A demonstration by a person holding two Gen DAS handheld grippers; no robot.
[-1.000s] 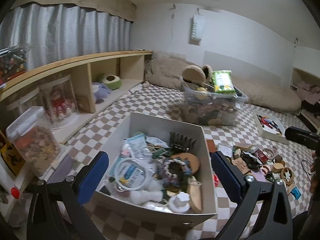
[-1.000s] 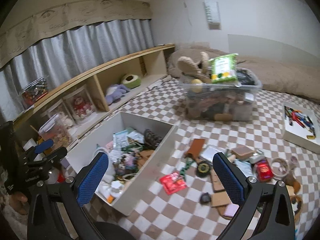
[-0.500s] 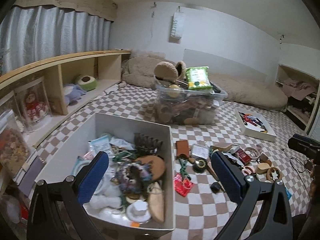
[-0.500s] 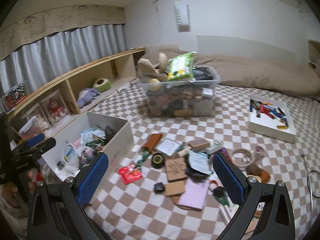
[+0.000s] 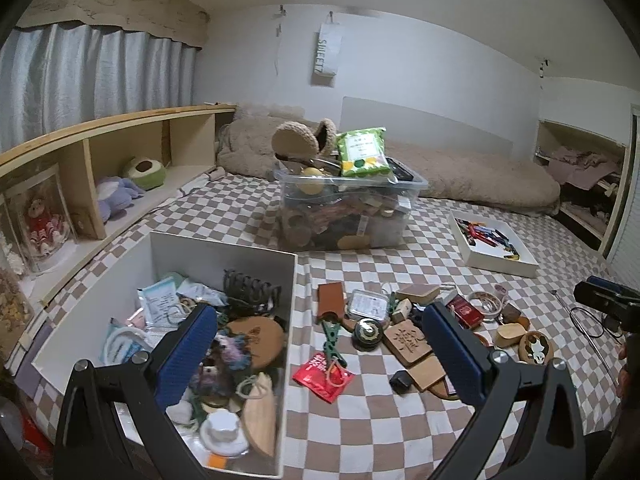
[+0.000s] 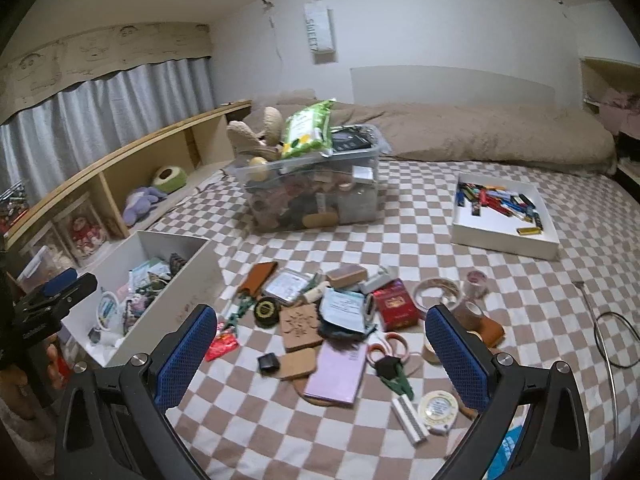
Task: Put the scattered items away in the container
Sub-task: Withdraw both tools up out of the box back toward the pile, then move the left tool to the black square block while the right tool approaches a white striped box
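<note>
The left gripper (image 5: 320, 354) hangs above the checked bedspread (image 5: 360, 432) with its blue-padded jaws spread wide and nothing between them; its left finger is over the right half of the white box (image 5: 96, 280), its right finger over the scattered pile. The right gripper (image 6: 320, 354) is likewise wide open and empty, held above the middle of the pile. In the left wrist view the white box sits low and left, already crowded with a black hair claw (image 5: 251, 286), a round brown coaster (image 5: 256, 336), paper packets, a white ring and a small white cup. Just to the right of the box wall lie a red packet (image 5: 323, 376), a green clip (image 5: 333, 344), a brown leather case (image 5: 331, 300) and a black round tin (image 5: 367, 332). From the right wrist view the pile spreads further: a carved wooden square (image 6: 301, 326), a small black cube (image 6: 269, 362), a pale purple notebook (image 6: 338, 368), a red booklet (image 6: 396, 302), rolls of tape (image 6: 436, 292), green-handled scissors (image 6: 396, 374) and a white comb (image 6: 410, 418) beside a round tape measure (image 6: 439, 406). Beyond the pile stands a clear tub (image 6: 316, 192), heaped full with a green wipes pack (image 6: 308, 128) on top, and to its right a shallow white tray (image 6: 504, 236) of coloured bits. A wooden shelf (image 6: 120, 160) with soft toys runs along the left wall.
</note>
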